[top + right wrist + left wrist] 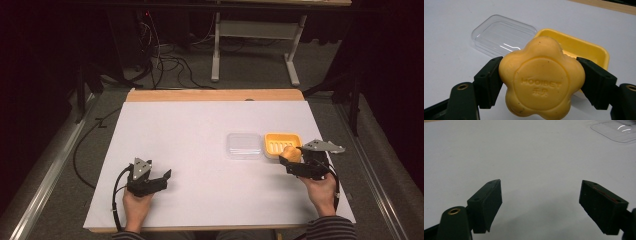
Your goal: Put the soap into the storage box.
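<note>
A yellow flower-shaped soap bar (541, 80) with stamped lettering is pinched between the two black jaws of my right gripper (540, 82). In the high view the right gripper (295, 159) holds the soap (292, 152) just in front of a yellow soap dish (281, 142) at the table's right. A clear plastic lid (244, 145) lies flat to the left of the dish; the right gripper view has the lid (502, 35) and the dish (584, 47) behind the soap. My left gripper (162, 179) rests at the front left, jaws wide apart with nothing between them (540, 207).
The white table top (190, 150) has a wooden strip (215, 95) along its far edge. Cables and a grey table frame (255, 45) lie on the floor beyond. The clear lid's corner (616, 131) lies far ahead of the left gripper.
</note>
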Available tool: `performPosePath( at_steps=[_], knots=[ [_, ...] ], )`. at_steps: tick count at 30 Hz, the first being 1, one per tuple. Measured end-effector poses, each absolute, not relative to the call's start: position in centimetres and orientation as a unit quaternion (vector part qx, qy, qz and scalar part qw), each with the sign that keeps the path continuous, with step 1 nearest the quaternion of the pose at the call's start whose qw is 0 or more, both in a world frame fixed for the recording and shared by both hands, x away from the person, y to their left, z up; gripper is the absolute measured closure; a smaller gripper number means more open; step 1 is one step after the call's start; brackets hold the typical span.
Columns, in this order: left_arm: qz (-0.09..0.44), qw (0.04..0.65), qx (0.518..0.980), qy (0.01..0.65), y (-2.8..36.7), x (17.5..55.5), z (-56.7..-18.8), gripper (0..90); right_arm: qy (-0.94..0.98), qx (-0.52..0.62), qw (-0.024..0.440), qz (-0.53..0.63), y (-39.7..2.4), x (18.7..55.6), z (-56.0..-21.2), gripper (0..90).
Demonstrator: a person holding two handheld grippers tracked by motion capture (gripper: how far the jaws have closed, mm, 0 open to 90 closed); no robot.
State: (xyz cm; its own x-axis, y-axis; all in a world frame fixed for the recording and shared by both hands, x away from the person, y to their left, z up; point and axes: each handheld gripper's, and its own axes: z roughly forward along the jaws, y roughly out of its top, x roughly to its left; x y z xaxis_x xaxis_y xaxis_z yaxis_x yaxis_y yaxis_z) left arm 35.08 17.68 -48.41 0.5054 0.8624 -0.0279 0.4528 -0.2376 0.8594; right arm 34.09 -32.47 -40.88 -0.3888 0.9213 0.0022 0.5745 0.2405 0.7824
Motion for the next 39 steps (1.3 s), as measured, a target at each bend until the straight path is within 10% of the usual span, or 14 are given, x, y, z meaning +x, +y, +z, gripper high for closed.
performPosePath(
  at_steps=[39],
  knots=[
    [0.234, 0.435, 0.750, 0.440, 17.7, 35.1, -48.4, 19.0, 0.743, 0.541, 0.228, 0.320, -32.9, 40.1, -41.8, 26.5]
  ],
)
